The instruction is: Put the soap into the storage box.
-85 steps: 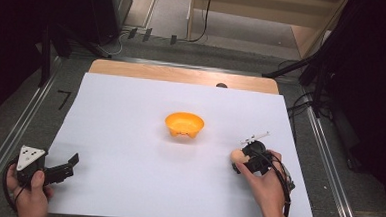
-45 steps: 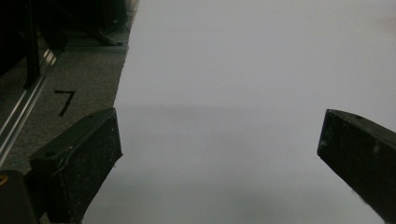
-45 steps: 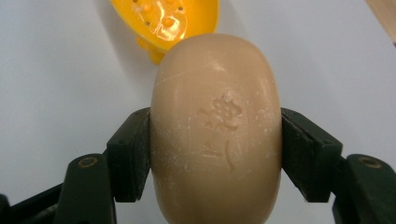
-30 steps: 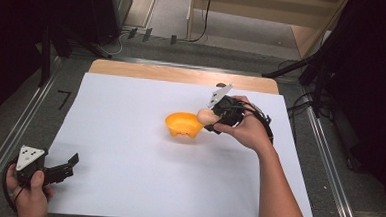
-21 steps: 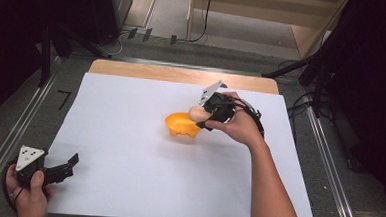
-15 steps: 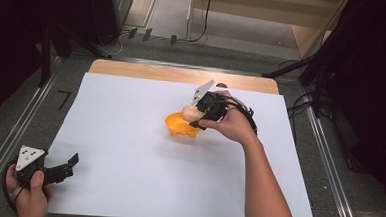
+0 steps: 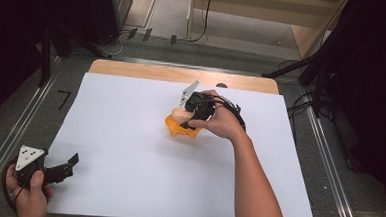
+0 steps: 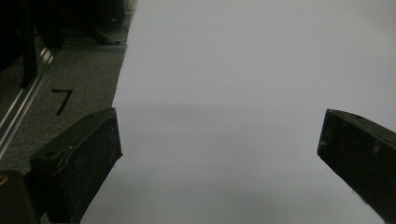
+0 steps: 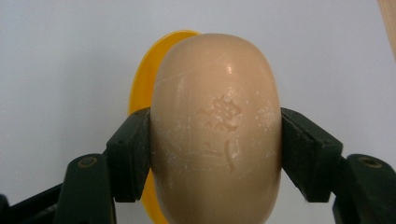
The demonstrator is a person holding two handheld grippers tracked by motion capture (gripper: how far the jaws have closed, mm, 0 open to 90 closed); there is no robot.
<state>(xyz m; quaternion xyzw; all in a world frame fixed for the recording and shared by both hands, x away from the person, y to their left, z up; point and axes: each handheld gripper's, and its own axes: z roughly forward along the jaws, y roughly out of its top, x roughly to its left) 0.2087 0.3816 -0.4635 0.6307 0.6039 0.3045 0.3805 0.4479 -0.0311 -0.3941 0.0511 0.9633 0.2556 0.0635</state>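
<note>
we hold the tan soap bar (image 9: 215, 130) clenched between our right gripper (image 7: 188, 110) fingers, hovering over the orange bowl (image 7: 177, 130) mid-desk. we should centre it above the rim, lower gently, then release. our left gripper (image 7: 60, 167) rests with fingers spread and empty.

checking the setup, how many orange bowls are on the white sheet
1. The single orange bowl sits near the middle of the white sheet, partly covered by the right tongs, which hold a tan soap bar over it. Nothing else looks big enough to hide another.
</note>
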